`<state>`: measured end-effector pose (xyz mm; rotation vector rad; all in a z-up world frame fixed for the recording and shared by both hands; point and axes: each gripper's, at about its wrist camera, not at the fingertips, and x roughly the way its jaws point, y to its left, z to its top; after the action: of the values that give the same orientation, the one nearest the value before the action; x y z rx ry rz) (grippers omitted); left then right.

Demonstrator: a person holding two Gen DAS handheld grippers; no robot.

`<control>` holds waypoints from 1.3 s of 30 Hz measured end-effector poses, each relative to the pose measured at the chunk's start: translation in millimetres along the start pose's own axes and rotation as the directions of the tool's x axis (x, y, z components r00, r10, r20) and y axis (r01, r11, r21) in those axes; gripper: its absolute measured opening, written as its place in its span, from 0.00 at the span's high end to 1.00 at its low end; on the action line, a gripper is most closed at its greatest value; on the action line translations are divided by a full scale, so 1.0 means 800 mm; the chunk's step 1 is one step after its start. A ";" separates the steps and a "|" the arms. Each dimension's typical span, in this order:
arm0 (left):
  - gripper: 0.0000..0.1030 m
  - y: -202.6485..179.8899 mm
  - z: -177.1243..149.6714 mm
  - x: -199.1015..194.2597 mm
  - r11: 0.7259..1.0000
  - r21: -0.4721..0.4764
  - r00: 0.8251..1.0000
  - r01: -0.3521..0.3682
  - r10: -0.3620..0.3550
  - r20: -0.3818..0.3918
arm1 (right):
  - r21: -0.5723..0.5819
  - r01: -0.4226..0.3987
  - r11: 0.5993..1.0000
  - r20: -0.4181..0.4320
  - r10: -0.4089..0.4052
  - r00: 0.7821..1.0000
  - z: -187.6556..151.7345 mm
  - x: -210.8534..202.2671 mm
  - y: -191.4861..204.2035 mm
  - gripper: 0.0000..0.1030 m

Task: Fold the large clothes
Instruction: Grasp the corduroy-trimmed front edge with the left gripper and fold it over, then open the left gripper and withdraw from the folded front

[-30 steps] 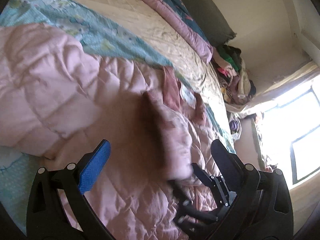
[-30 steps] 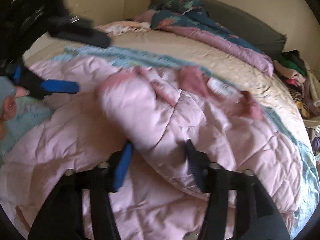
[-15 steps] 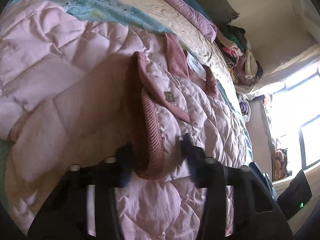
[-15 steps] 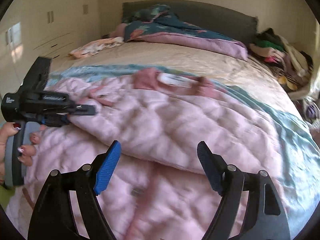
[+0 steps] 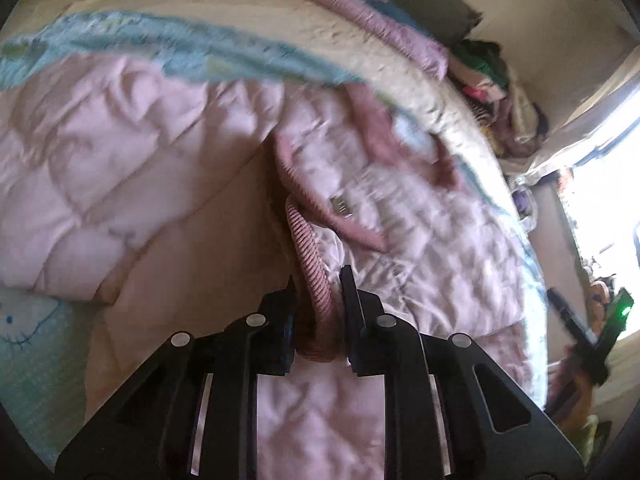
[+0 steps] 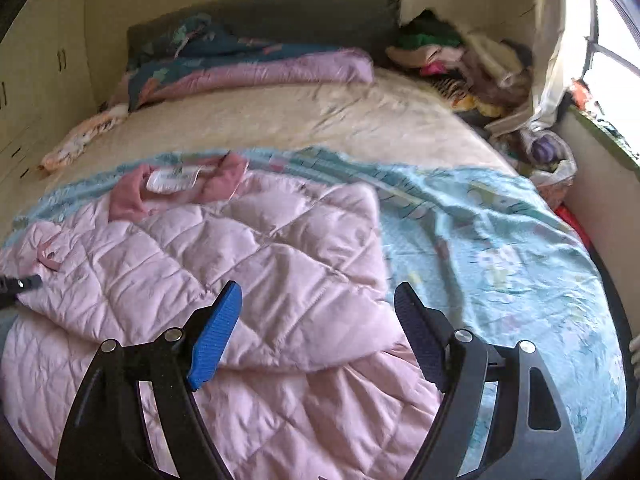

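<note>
Your left gripper (image 5: 318,280) has its fingers closed nearly together, pinching the ribbed dusty-pink cuff (image 5: 314,280) of a pale pink quilted jacket (image 5: 132,168). The cuff's ribbed band runs up between the two black fingers, and the sleeve it belongs to lies folded over the jacket's body.

Your right gripper (image 6: 320,304) hangs over the jacket (image 6: 248,264) with its fingers spread wide, blue pads (image 6: 218,328) showing, and nothing between them. Below it, the jacket lies spread on the near half of a bed (image 6: 320,120), with one side folded inward over the middle. Its darker pink collar (image 6: 132,196) and a white label (image 6: 172,178) face up at the far edge.

The jacket rests on a light blue patterned blanket (image 6: 500,232), which covers the near part of the cream sheet. At the head of the bed, a lilac and dark floral duvet (image 6: 256,72) is bunched against a grey headboard (image 6: 288,16). A heap of mixed clothes (image 6: 460,60) sits in the far right corner, near a bright window (image 6: 612,40).
</note>
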<state>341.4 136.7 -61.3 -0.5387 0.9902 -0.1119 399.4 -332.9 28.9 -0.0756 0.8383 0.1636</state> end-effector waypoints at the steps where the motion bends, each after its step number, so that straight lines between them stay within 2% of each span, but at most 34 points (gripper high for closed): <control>1: 0.88 0.003 -0.003 0.004 1.000 -0.002 1.000 -0.006 0.006 -0.005 | -0.005 -0.025 1.000 -0.013 0.025 1.000 0.004 0.008 0.004 0.25; 3: 0.88 0.001 -0.004 0.008 1.000 0.012 1.000 -0.020 0.020 0.000 | 0.029 -0.124 0.992 -0.046 0.125 0.991 0.012 0.026 0.005 0.25; 6: 0.88 -0.008 -0.005 0.006 0.997 0.058 0.999 -0.050 0.050 0.012 | 0.081 -0.162 0.983 -0.088 0.169 0.982 0.018 0.051 0.004 0.25; 9: 0.86 -0.005 -0.006 0.007 0.997 0.056 0.999 -0.052 0.051 0.008 | 0.101 -0.128 0.987 -0.155 0.143 0.978 0.014 0.079 0.003 0.25; 11: 0.84 -0.007 -0.007 0.008 0.996 0.065 0.998 -0.057 0.057 0.007 | 0.076 -0.032 0.997 -0.217 0.048 0.975 0.005 0.097 0.000 0.25; 15: 0.81 -0.016 -0.007 0.014 0.994 0.089 0.998 -0.068 0.068 0.005 | 0.073 -0.015 0.997 -0.237 0.032 0.971 -0.010 0.115 -0.006 0.22; 22: 0.77 -0.020 -0.008 0.013 0.990 0.106 0.996 -0.093 0.093 0.003 | 0.095 -0.007 0.995 -0.197 0.025 0.980 -0.016 0.108 -0.010 0.21; 24: 0.71 -0.024 -0.008 0.011 0.988 0.111 0.994 -0.105 0.106 0.001 | 0.101 -0.019 0.995 -0.175 0.036 0.984 -0.015 0.096 -0.007 0.20; 26: 0.62 -0.029 -0.008 0.008 0.986 0.122 0.993 -0.117 0.118 0.003 | 0.114 -0.050 0.992 -0.143 0.067 0.987 -0.014 0.079 -0.005 0.16; 28: 0.58 -0.034 -0.009 0.004 0.983 0.134 0.992 -0.123 0.123 0.009 | 0.132 -0.085 0.988 -0.114 0.100 0.988 -0.015 0.063 -0.003 0.14; 32: 0.39 -0.043 -0.010 -0.010 0.981 0.145 0.992 -0.129 0.126 0.029 | 0.140 -0.124 0.982 -0.073 0.135 0.988 -0.015 0.038 0.006 0.10; 34: 0.37 -0.045 -0.011 -0.019 0.981 0.149 0.992 -0.121 0.116 0.041 | 0.134 -0.131 0.982 -0.058 0.140 0.988 -0.015 0.028 0.011 0.09; 37: 0.26 -0.048 -0.013 -0.033 0.980 0.152 0.991 -0.128 0.119 0.061 | 0.140 -0.136 0.981 -0.044 0.143 0.989 -0.014 0.016 0.016 0.09; 39: 0.23 -0.047 -0.013 -0.042 0.980 0.149 0.989 -0.134 0.123 0.076 | 0.151 -0.151 0.977 -0.032 0.158 0.987 -0.013 0.009 0.019 0.09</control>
<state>319.7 110.9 -22.0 -0.3337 0.9400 -0.0540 394.3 -318.1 16.4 0.1261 0.8978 0.2460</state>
